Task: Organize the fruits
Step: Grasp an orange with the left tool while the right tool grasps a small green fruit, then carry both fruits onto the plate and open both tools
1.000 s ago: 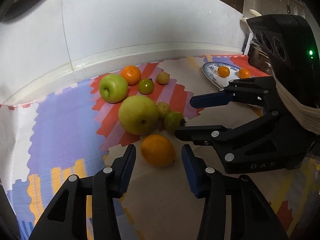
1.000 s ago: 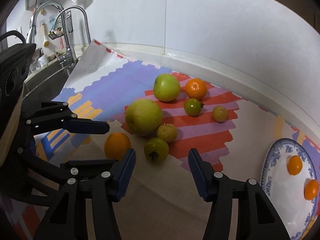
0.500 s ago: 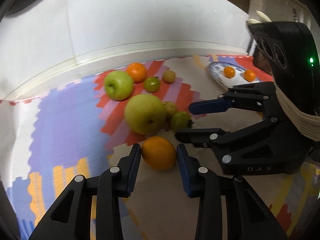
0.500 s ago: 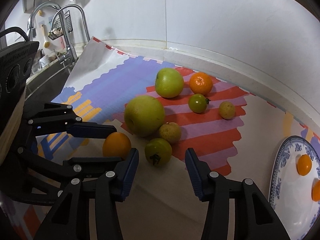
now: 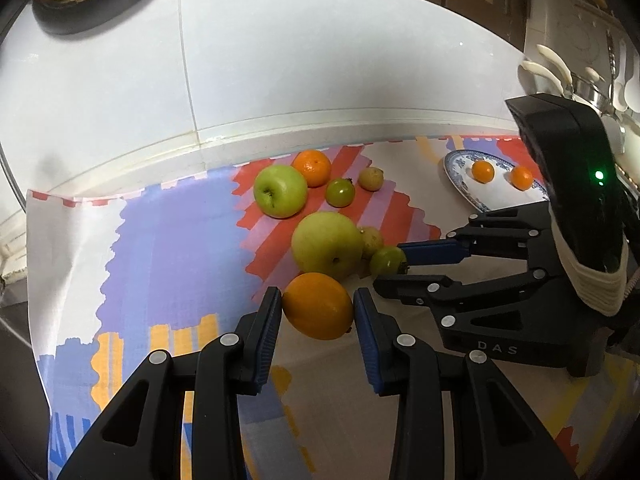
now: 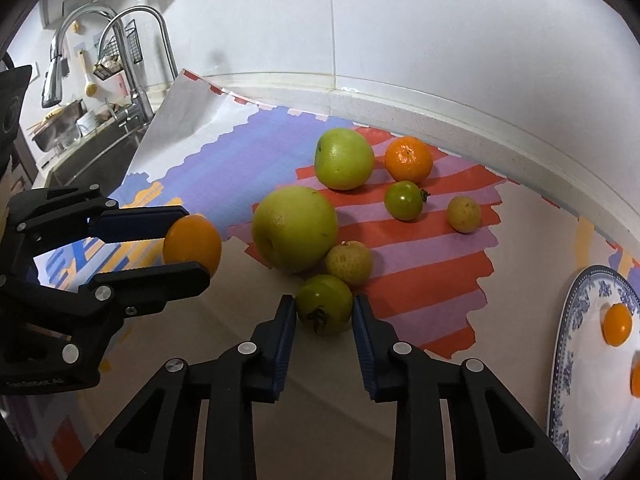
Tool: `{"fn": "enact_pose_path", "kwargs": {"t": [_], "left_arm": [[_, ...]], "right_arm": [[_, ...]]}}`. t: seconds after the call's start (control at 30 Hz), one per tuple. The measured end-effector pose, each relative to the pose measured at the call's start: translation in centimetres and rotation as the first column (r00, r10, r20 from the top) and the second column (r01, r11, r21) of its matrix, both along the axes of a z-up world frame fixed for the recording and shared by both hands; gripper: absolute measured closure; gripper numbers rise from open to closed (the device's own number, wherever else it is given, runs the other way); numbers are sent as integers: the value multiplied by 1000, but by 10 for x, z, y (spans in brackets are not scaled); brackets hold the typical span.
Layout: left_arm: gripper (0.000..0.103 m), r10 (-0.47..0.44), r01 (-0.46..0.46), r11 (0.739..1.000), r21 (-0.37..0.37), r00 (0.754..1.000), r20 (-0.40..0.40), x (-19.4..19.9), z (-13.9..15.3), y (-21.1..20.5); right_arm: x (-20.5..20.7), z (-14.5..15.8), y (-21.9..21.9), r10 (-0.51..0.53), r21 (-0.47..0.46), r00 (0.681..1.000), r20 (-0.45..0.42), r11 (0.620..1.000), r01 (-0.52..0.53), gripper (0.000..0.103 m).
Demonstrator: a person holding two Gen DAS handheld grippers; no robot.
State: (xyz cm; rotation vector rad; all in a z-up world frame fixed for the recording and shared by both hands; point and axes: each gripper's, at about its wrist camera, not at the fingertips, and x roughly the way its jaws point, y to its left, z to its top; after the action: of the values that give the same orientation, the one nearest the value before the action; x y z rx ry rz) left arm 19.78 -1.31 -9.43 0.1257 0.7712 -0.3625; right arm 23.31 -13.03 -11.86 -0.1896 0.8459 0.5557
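— Both tools have narrowed since a moment ago: the left tool (image 5: 318, 306) was gaping around the orange (image 5: 318, 306), and the right tool (image 6: 324, 308) stood wide of the small green fruit (image 6: 324, 309). How do they stand at this moment?

— Each is clamped. On the counter (image 5: 360, 420), over the striped cloth (image 5: 172, 248), the left tool's blue pads press both sides of the orange, which sits just in front of the big yellow-green fruit (image 5: 326, 242).

— And the right one?

— Its pads grip the small green fruit, stem facing the camera, touching a small tan fruit (image 6: 349, 262) that rests against the big one.

— What else, from bigger down?

— A blue-patterned plate (image 6: 576, 320) well off to the right carries two little orange fruits (image 5: 482, 171). A green apple (image 5: 280, 191) lies near the wall, a mandarin (image 5: 312, 167) beside it, then another small green fruit (image 5: 340, 192) and another tan one (image 5: 371, 178).
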Motion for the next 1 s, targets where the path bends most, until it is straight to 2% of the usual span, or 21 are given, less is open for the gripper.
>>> {"fn": "enact_pose_path", "kwargs": {"t": [0.23, 0.57, 0.77, 1.0], "left_arm": [[66, -7, 8, 1000, -15, 999, 31, -7, 11, -5], [66, -43, 51, 997, -62, 992, 119, -24, 48, -29], [66, -72, 92, 990, -103, 980, 185, -35, 76, -52], [66, -117, 148, 982, -120, 965, 233, -33, 97, -88]], "right_arm": [[-11, 12, -8, -24, 28, 999, 25, 999, 23, 74], [-43, 57, -38, -123, 71, 983, 133, 991, 115, 73], [-66, 88, -66, -193, 101, 961, 200, 979, 176, 73], [-90, 116, -103, -303, 127, 913, 273, 952, 278, 73]]}}
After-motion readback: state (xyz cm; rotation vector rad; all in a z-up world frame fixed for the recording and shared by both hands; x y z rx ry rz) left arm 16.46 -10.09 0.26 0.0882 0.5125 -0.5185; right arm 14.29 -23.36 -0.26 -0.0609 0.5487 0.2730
